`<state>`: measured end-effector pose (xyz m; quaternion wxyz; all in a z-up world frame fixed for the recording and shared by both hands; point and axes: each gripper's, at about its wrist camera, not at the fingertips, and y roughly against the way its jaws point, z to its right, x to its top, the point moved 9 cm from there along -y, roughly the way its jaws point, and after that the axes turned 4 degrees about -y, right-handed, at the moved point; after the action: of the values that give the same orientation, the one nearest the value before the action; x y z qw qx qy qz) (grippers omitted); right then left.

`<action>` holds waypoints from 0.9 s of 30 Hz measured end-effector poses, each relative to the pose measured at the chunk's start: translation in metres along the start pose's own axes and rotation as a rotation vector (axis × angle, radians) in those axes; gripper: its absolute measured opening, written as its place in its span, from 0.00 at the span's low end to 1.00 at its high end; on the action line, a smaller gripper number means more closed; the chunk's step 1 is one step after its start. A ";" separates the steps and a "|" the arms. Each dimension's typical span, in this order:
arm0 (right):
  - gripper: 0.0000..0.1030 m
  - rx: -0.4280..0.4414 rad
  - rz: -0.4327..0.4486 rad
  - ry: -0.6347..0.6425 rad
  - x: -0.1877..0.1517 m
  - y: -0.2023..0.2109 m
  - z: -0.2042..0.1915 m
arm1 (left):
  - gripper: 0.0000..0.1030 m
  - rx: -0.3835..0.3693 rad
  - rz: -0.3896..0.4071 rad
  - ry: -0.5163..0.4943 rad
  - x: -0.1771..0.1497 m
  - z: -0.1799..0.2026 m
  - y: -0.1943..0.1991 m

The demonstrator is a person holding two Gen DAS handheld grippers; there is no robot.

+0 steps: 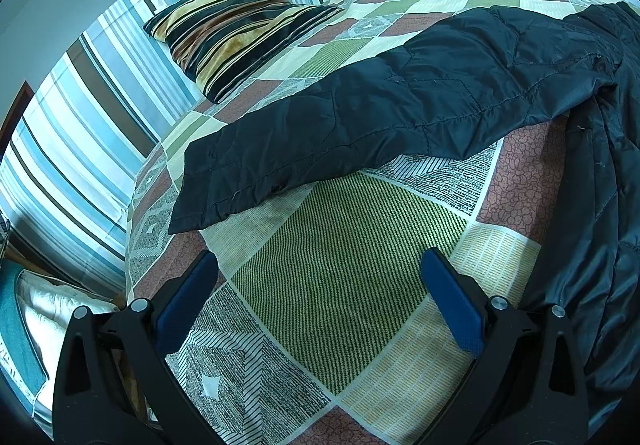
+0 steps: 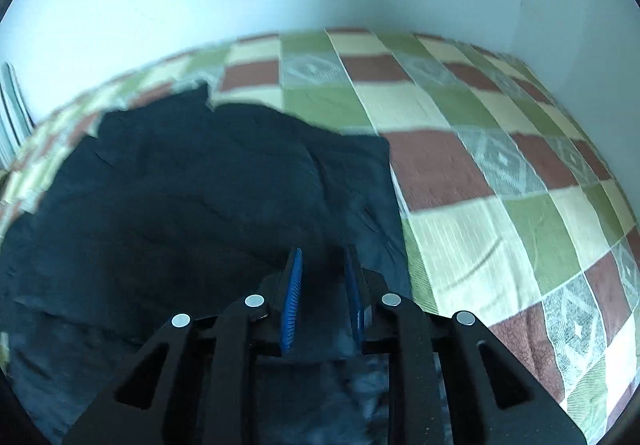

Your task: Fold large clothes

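Here, the black quilted jacket (image 1: 400,97) lay on a bed covered by a patchwork bedspread (image 1: 344,285) of green, cream, rust and grey squares. In the left wrist view, one long quilted section of the garment, apparently a sleeve, extended flat across the spread from upper right toward centre left, its free end lying on the cover. The rest of the jacket hung in folds along the right edge of that view. A striped cushion (image 1: 236,29) in gold, black and brown lay beyond the sleeve, near the head of the bed, against blue-and-white striped bedding (image 1: 100,117).

The left gripper (image 1: 320,285) was positioned above a bare green square of the spread, short of the sleeve. Its blue pads (image 1: 452,301) stood wide apart and nothing lay between them.

In the right wrist view, which was blurred, the jacket (image 2: 180,205) filled the left and centre of the frame, with the bedspread (image 2: 500,185) exposed to the right and a plain pale wall behind. The right gripper (image 2: 322,265) was over the dark fabric, its pads (image 2: 292,293) set only a narrow gap apart. Whether any fabric was caught between them could not be determined; the material below the fingers was dark and indistinct.
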<state>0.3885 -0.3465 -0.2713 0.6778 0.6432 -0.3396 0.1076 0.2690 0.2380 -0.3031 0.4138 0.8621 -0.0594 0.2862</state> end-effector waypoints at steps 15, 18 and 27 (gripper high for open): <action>0.24 -0.106 0.072 0.098 -0.020 -0.023 -0.008 | 0.98 0.019 0.004 -0.013 0.001 -0.002 0.001; 0.62 -0.096 0.117 0.081 -0.018 -0.013 -0.007 | 0.98 0.019 0.004 -0.013 0.001 -0.003 0.001; 0.83 -0.129 0.105 0.045 -0.022 -0.024 0.003 | 0.98 -0.009 -0.006 0.003 -0.001 -0.002 -0.001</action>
<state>0.3850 -0.3461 -0.3042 0.7187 0.5770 -0.3636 0.1355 0.2675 0.2400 -0.3031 0.4188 0.8600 -0.0574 0.2859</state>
